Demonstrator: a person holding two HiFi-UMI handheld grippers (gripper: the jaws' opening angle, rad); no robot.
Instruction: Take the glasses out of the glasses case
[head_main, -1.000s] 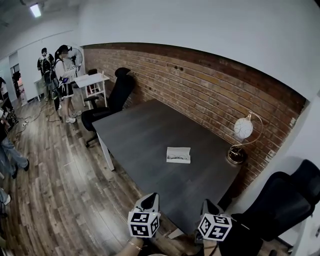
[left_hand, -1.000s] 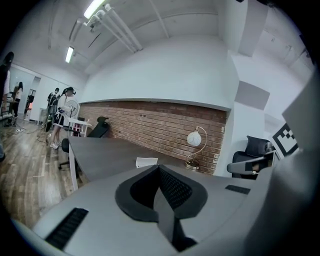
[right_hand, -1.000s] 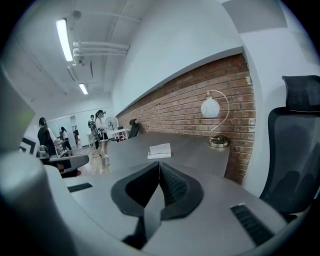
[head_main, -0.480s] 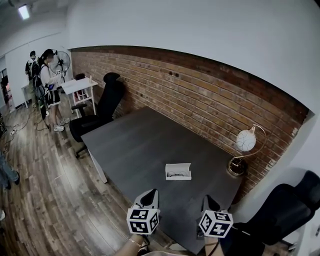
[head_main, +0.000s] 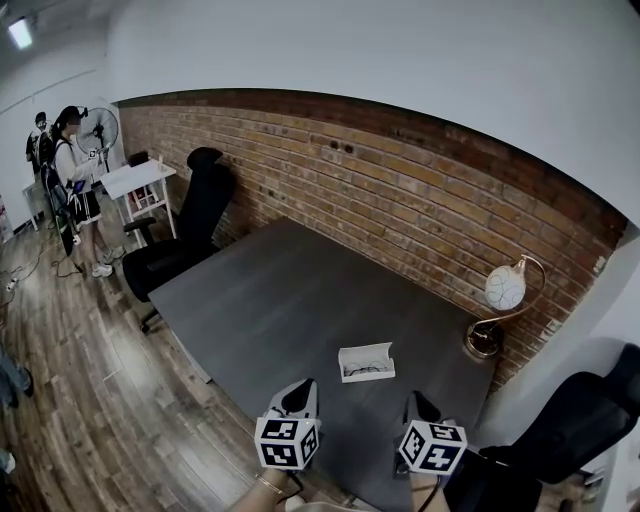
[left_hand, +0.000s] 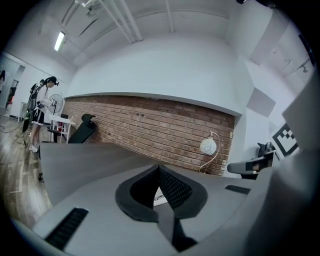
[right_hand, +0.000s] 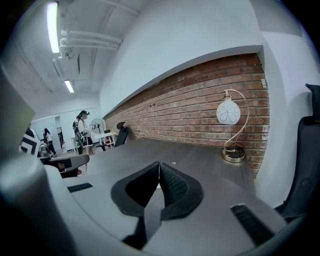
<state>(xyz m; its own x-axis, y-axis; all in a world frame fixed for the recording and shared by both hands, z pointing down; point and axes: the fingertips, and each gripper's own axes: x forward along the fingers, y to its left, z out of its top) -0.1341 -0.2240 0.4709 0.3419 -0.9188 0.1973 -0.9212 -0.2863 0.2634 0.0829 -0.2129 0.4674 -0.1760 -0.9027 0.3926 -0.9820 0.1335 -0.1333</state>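
Note:
An open white glasses case (head_main: 366, 362) lies on the dark grey table (head_main: 280, 300) with the glasses inside it, near the front right corner. Both grippers hover over the table's near edge, short of the case. In the head view my left gripper (head_main: 303, 388) is just left of the case and my right gripper (head_main: 417, 400) just right of it. In the left gripper view the jaws (left_hand: 159, 170) are shut and empty, and a sliver of the white case (left_hand: 158, 197) shows behind them. My right gripper's jaws (right_hand: 159, 165) are also shut with nothing held.
A globe lamp (head_main: 497, 300) stands at the table's right end against the brick wall (head_main: 400, 190). Black office chairs stand at the far left (head_main: 185, 225) and near right (head_main: 570, 420). People (head_main: 72, 190) stand by a small white table (head_main: 135, 180) far left.
Both grippers and the head camera have come forward toward the table. The case now sits closer below them. Both grippers stay shut.

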